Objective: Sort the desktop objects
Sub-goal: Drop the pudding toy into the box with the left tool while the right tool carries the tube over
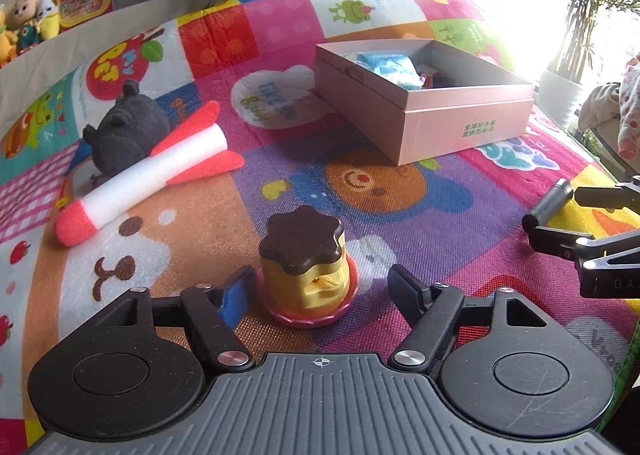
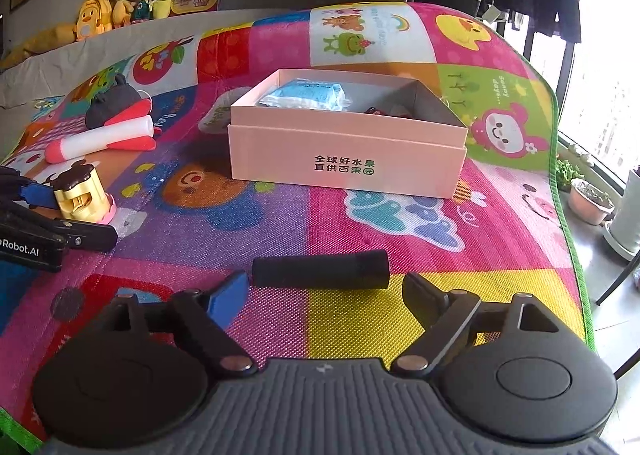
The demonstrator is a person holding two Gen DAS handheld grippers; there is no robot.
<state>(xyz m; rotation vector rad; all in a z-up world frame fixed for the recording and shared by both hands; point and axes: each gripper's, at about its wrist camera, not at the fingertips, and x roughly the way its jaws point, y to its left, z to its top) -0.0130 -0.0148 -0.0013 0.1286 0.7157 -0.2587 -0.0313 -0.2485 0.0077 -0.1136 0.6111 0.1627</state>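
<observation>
Pudding toy [image 1: 306,267] between left gripper [image 1: 320,291] jaws | black cylinder [image 2: 320,269] just ahead of right gripper [image 2: 324,295]

- Left wrist view looks forward and downward, close over the patterned mat [image 1: 400,215].
- Right wrist view does likewise.
- Both share the pink box [image 1: 460,123] [image 2: 344,159].

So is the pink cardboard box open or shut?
Open: the pink cardboard box has no lid on, and a blue packet shows inside.
</observation>
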